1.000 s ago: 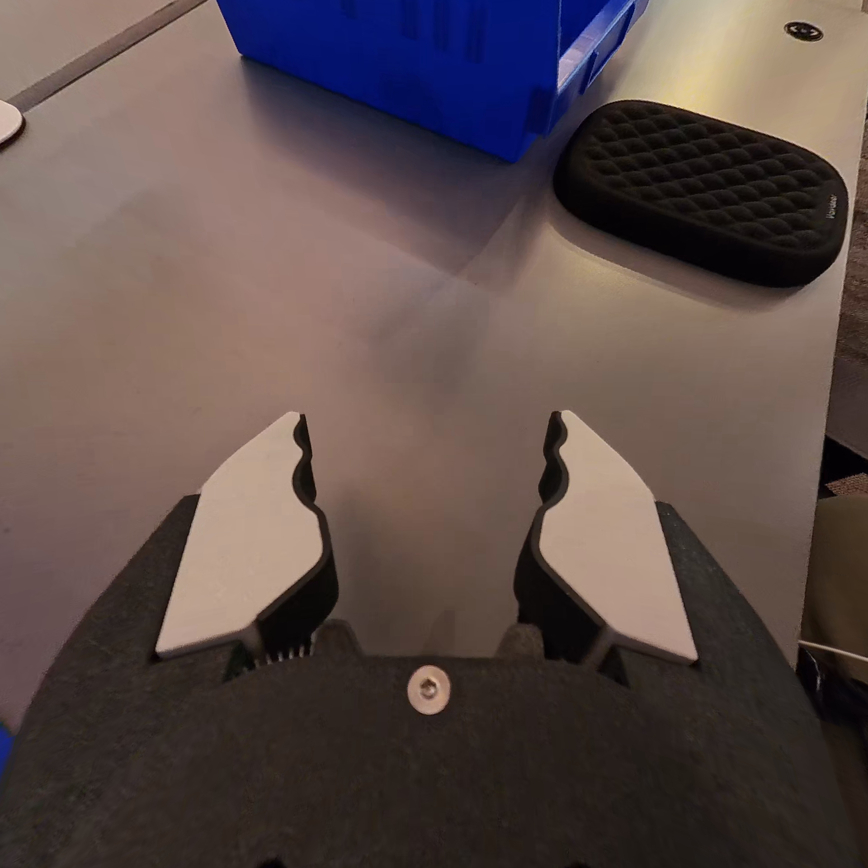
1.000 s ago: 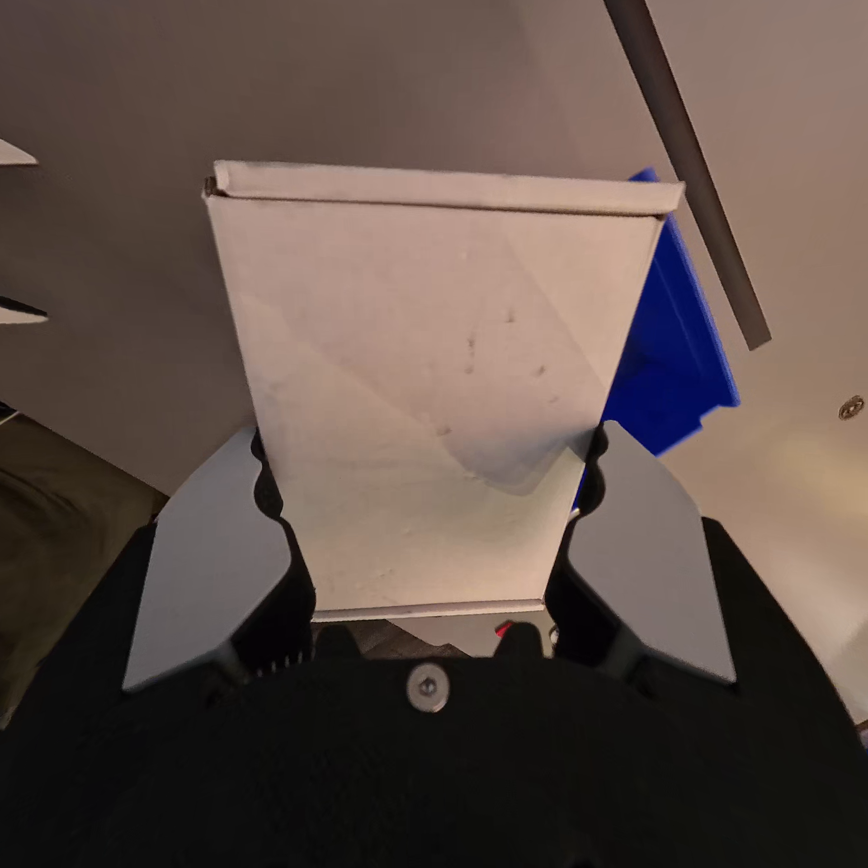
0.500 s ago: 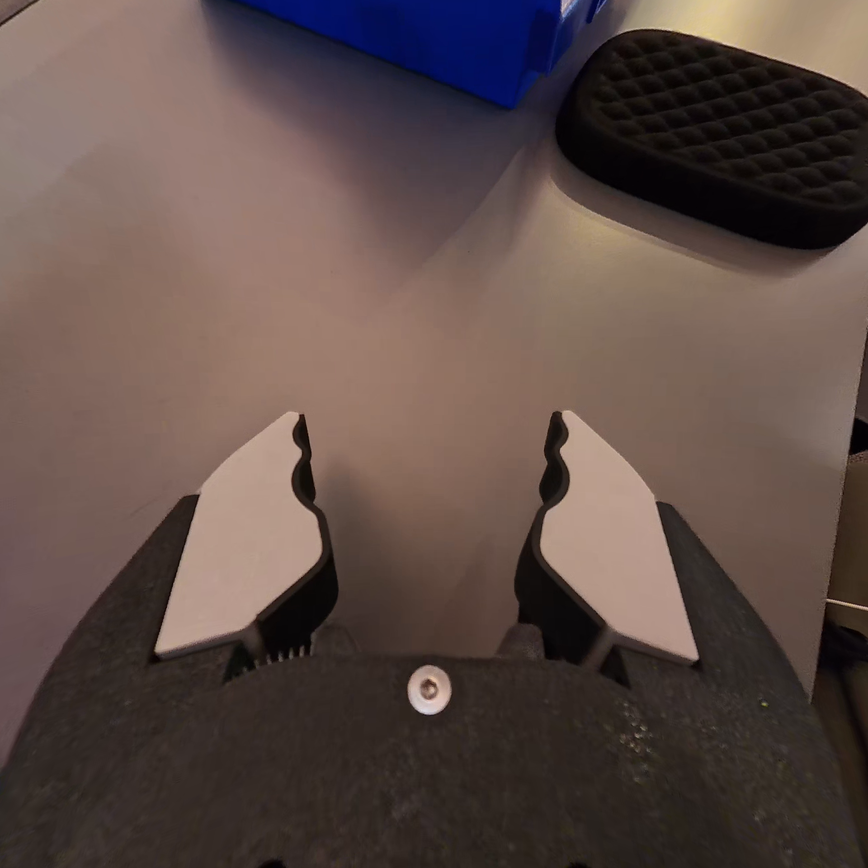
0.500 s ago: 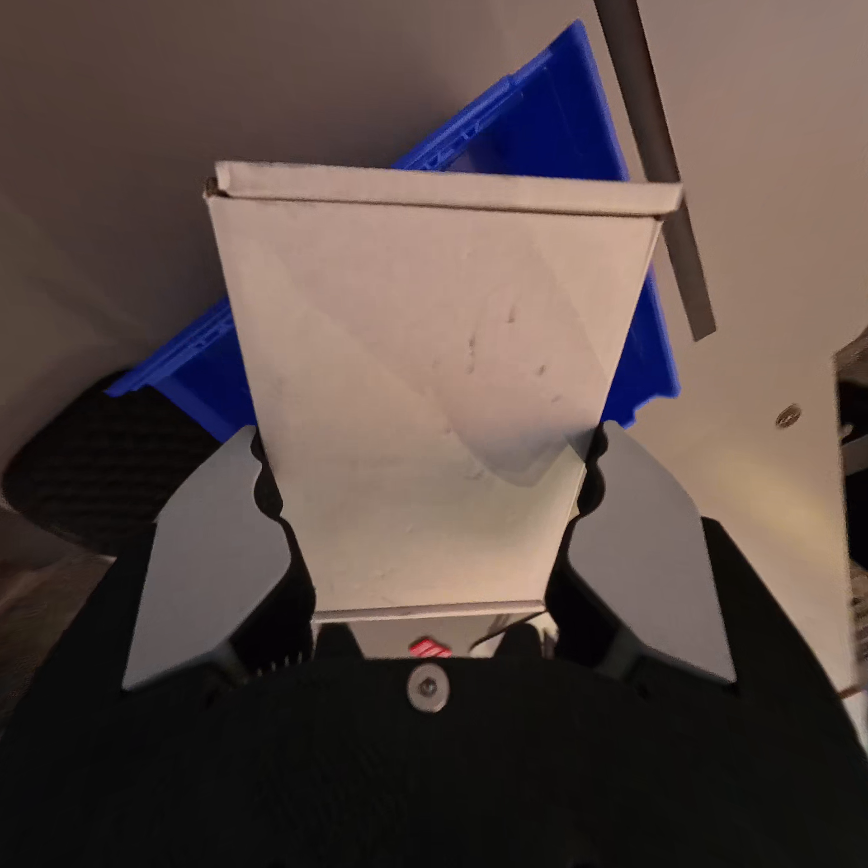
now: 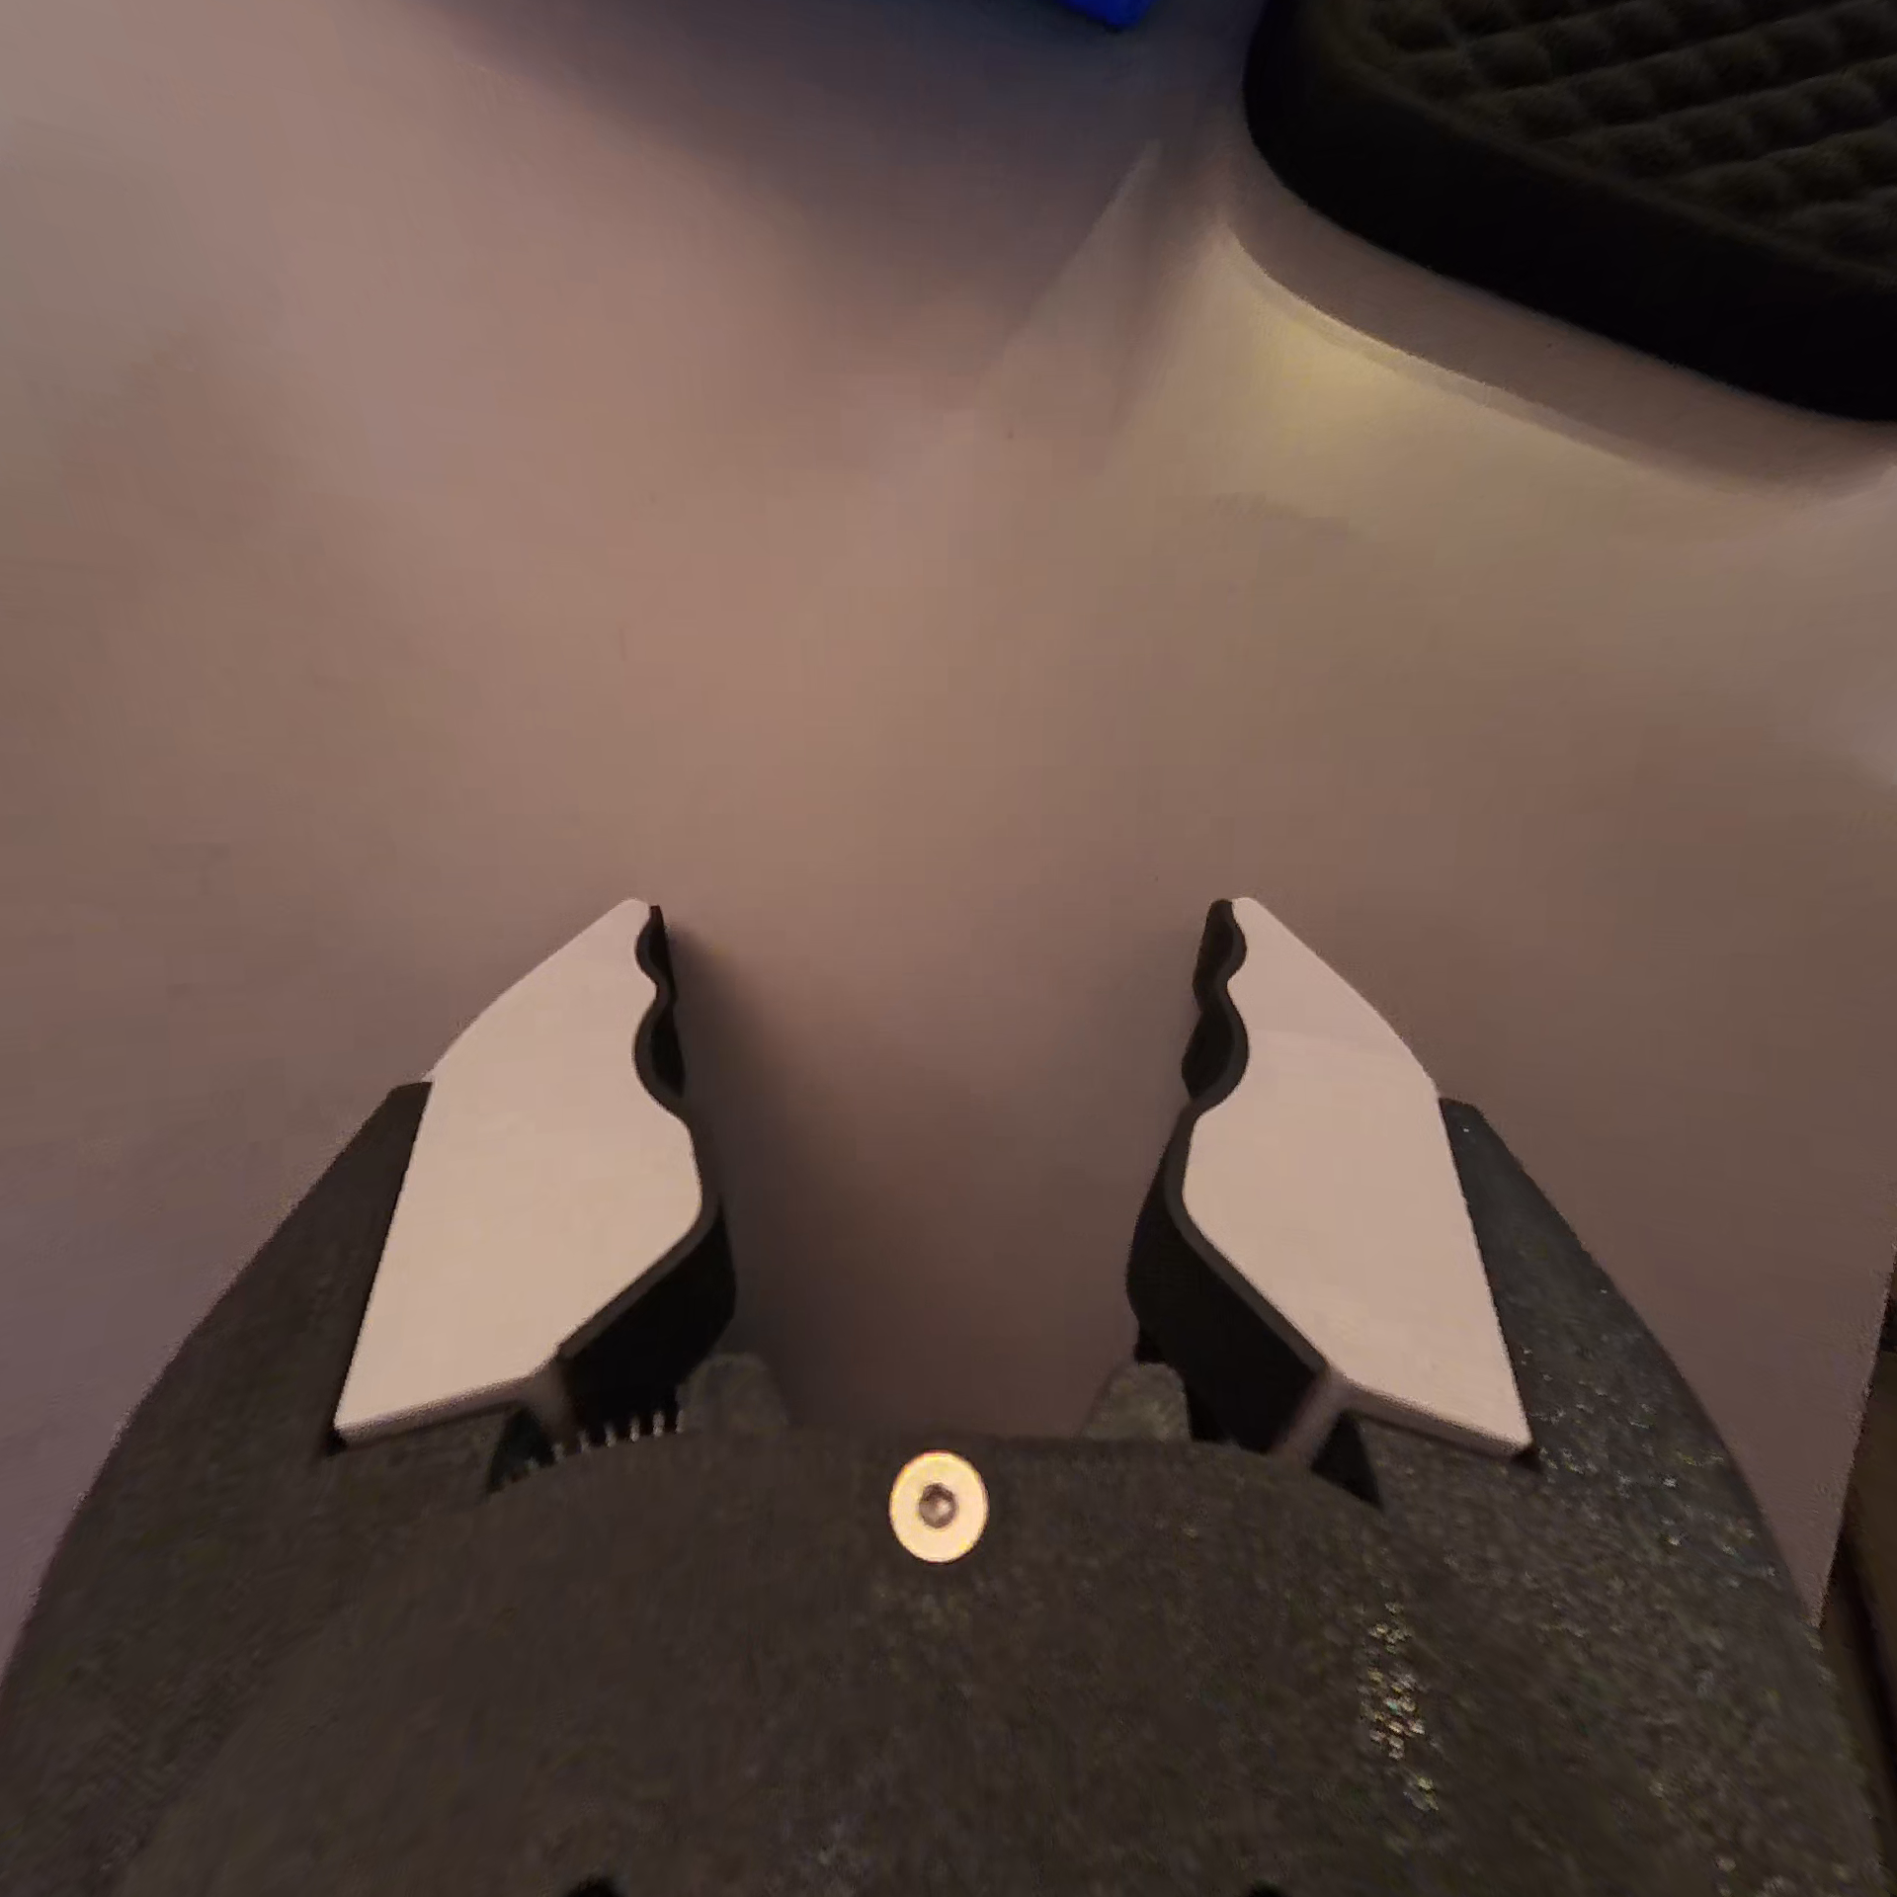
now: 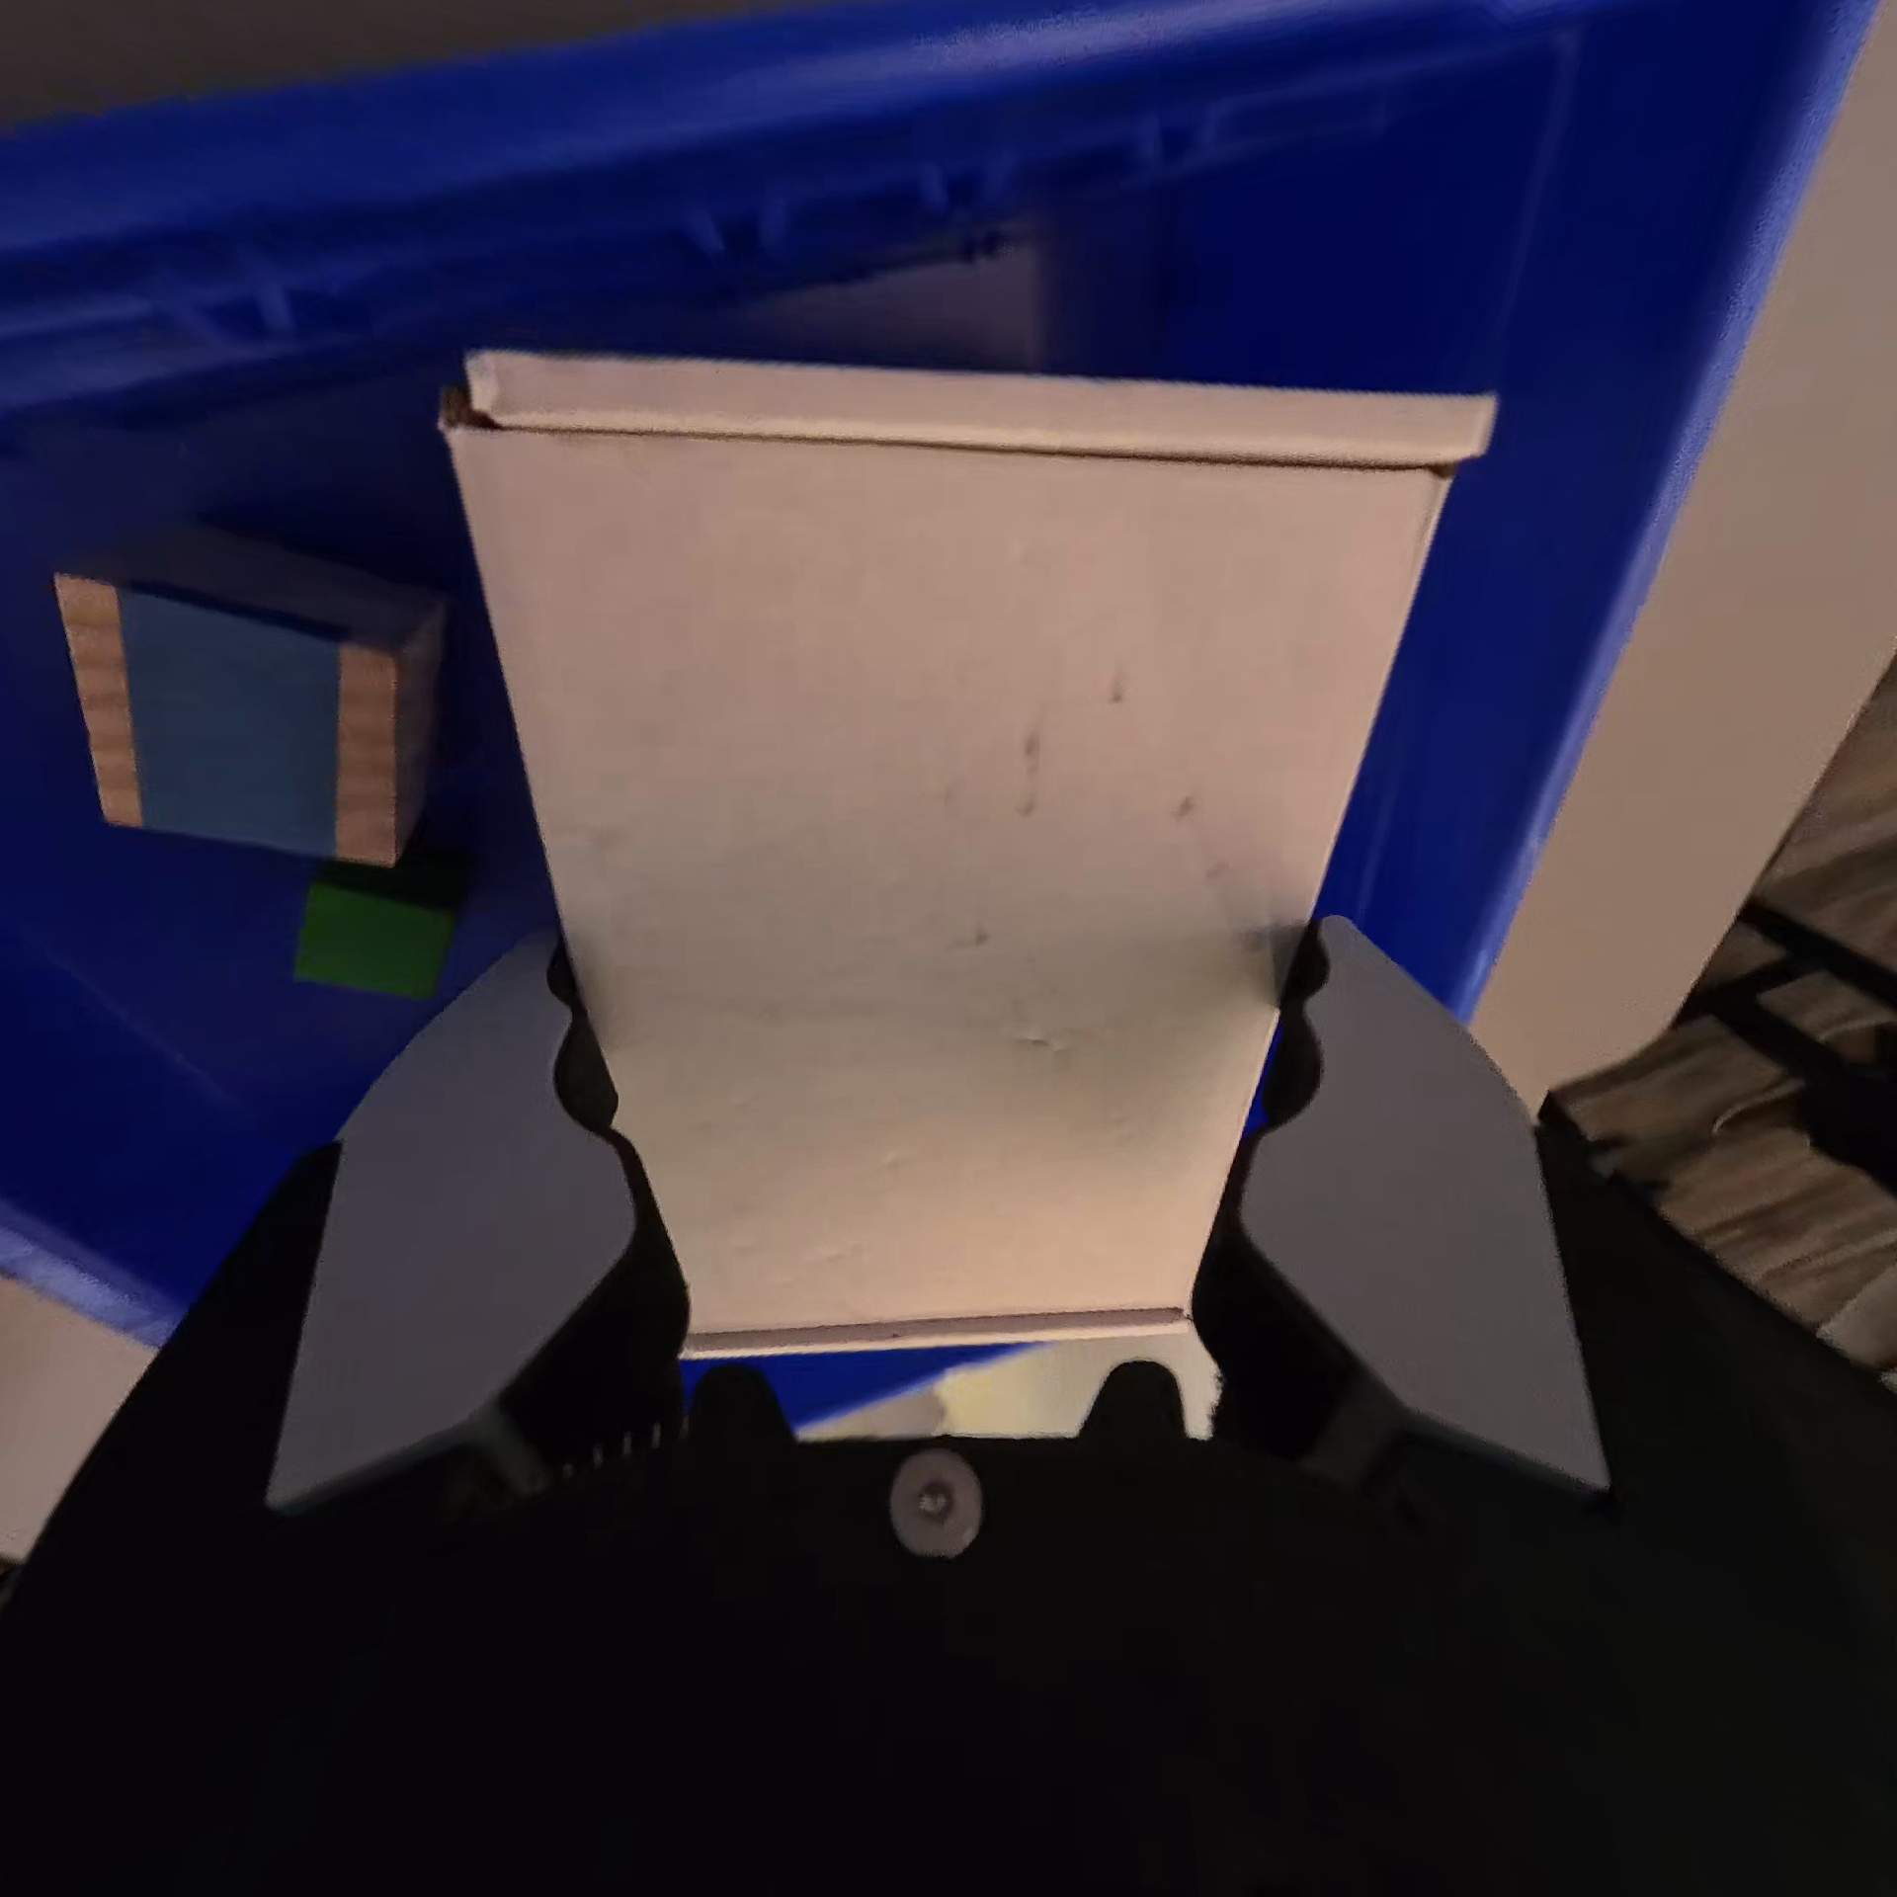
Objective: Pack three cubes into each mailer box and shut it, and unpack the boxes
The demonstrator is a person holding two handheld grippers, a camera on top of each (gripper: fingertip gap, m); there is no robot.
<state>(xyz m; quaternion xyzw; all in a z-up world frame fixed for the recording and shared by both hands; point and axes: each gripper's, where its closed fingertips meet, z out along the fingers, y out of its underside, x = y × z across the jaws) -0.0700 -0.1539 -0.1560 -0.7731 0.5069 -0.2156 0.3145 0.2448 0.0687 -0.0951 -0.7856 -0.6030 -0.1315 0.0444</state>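
Observation:
My right gripper is shut on a closed white mailer box and holds it by its two sides above the open blue bin. Inside the bin, to the left of the box, lie a wooden cube with a blue face and a green cube. My left gripper is open and empty, low over the bare grey table.
A black quilted pad lies on the table at the far right of the left wrist view. A sliver of the blue bin shows at its top edge. The table's right edge and the floor below show in the right wrist view. Across from one pair of fingers to the other is roughly 40 cm.
My right gripper has carried the mailer box over the blue bin, whose inside and cubes now show. My left gripper has drawn back and lower over the table, still open.

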